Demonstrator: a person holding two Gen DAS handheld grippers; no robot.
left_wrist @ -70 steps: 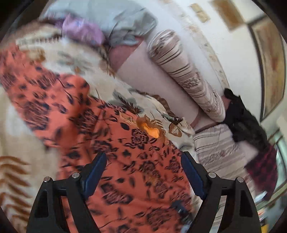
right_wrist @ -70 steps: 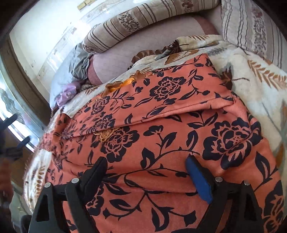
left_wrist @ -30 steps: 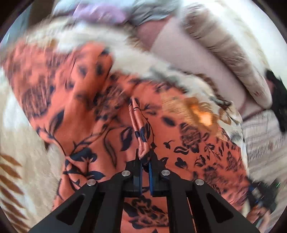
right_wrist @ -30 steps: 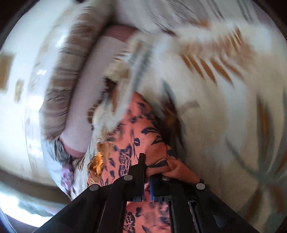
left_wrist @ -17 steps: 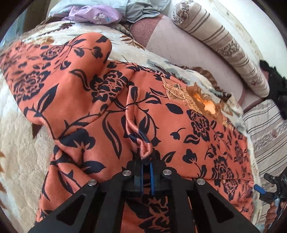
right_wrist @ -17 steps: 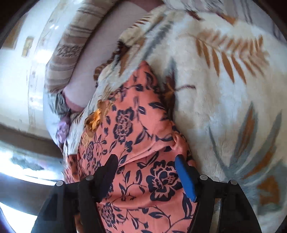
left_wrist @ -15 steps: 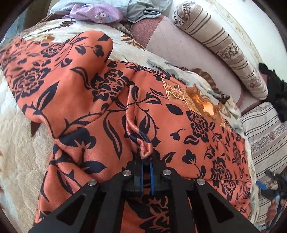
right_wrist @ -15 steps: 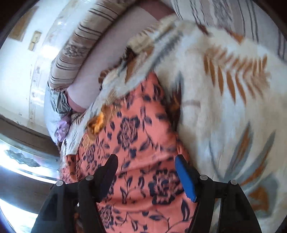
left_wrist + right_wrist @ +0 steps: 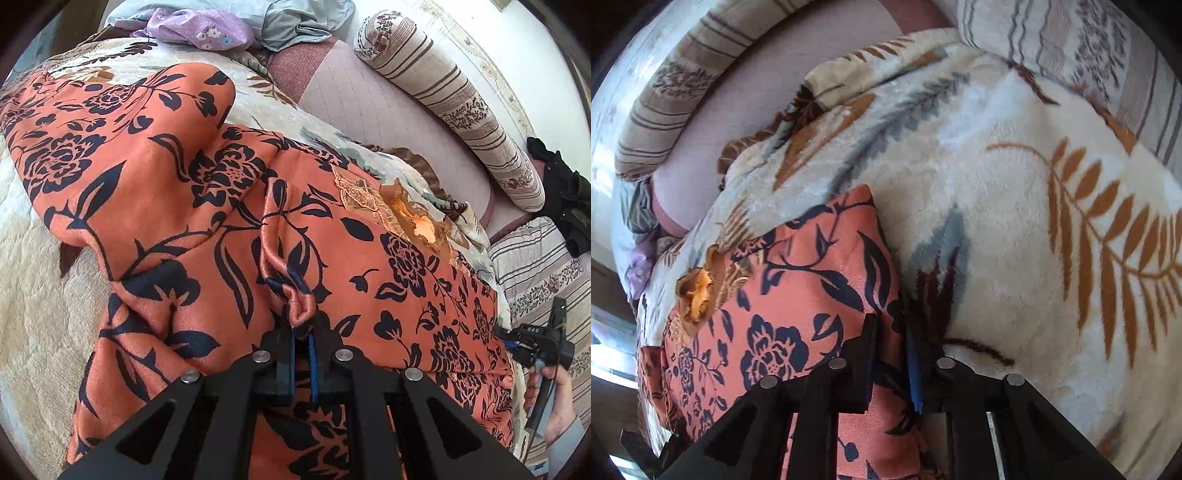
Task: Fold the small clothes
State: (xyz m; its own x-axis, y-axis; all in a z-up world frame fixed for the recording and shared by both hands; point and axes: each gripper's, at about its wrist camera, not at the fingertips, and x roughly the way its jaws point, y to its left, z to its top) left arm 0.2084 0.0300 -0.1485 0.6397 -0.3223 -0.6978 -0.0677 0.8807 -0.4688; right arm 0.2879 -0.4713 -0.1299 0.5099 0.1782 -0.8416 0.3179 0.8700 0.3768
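Note:
An orange garment with black flowers (image 9: 155, 192) lies spread on a cream leaf-patterned blanket (image 9: 33, 295). My left gripper (image 9: 301, 325) is shut on a pinched ridge of the garment near its middle. In the right wrist view the garment (image 9: 783, 295) fills the lower left. My right gripper (image 9: 890, 332) is shut on the garment's edge where it meets the blanket (image 9: 1015, 240). The right gripper also shows at the garment's far right edge in the left wrist view (image 9: 517, 339). An orange embroidered neckline (image 9: 413, 221) lies at the far side.
A striped bolster (image 9: 454, 103) and a pink cushion (image 9: 369, 103) lie behind the blanket. Purple and grey clothes (image 9: 207, 29) are piled at the back left. Dark clothes (image 9: 565, 199) sit at the right, above a striped cushion (image 9: 535, 273).
My right gripper, open half a second ago, has closed on the garment's edge. My left gripper stays shut on the same pinched ridge and has barely moved.

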